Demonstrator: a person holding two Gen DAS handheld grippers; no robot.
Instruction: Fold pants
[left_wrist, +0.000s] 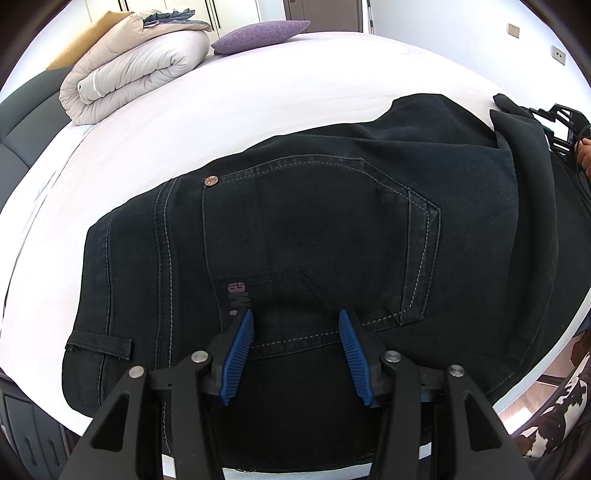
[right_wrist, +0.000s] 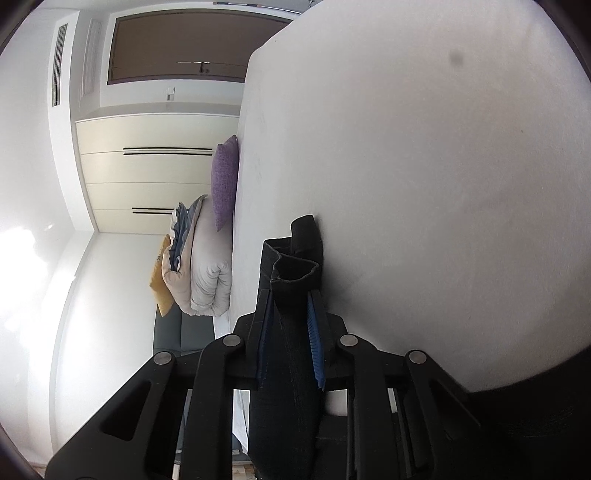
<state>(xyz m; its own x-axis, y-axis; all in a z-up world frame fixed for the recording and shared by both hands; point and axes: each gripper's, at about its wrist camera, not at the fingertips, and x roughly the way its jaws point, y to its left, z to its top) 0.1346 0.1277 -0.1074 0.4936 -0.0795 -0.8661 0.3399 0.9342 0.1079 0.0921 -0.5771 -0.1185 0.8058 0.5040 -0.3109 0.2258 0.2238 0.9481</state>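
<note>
Pants (left_wrist: 295, 229), one black pair, lie spread across the white bed (left_wrist: 258, 107) with the seat side up; one back pocket (left_wrist: 317, 236) with pale stitching faces the left wrist camera, a single copper rivet (left_wrist: 211, 181) at its corner and one belt loop (left_wrist: 99, 347) on the waistband at the near left. Toward the right the cloth is lifted into a fold, and there the edge of the other tool and part of a hand (left_wrist: 585, 155) show.

Left gripper (left_wrist: 296, 321) points steeply down over the seat of the pants. Its two blue pads (left_wrist: 238, 354) stand well apart, open, with the denim below them; I cannot tell whether the tips touch it, and nothing is pinched between them.

Right gripper (right_wrist: 291, 295) points nearly level, rolled on its side so the bed stands like a wall at the right of its view. Its two blue pads (right_wrist: 316, 343) are closed on a folded strip of the black cloth, both faces pressing it; the hem ends stick out past the tips, close against the sheet.

At the far end of the bed lie one folded pale duvet (left_wrist: 136, 66) and one purple pillow (left_wrist: 258, 35), with a yellow cushion (left_wrist: 83, 46) behind the duvet.
</note>
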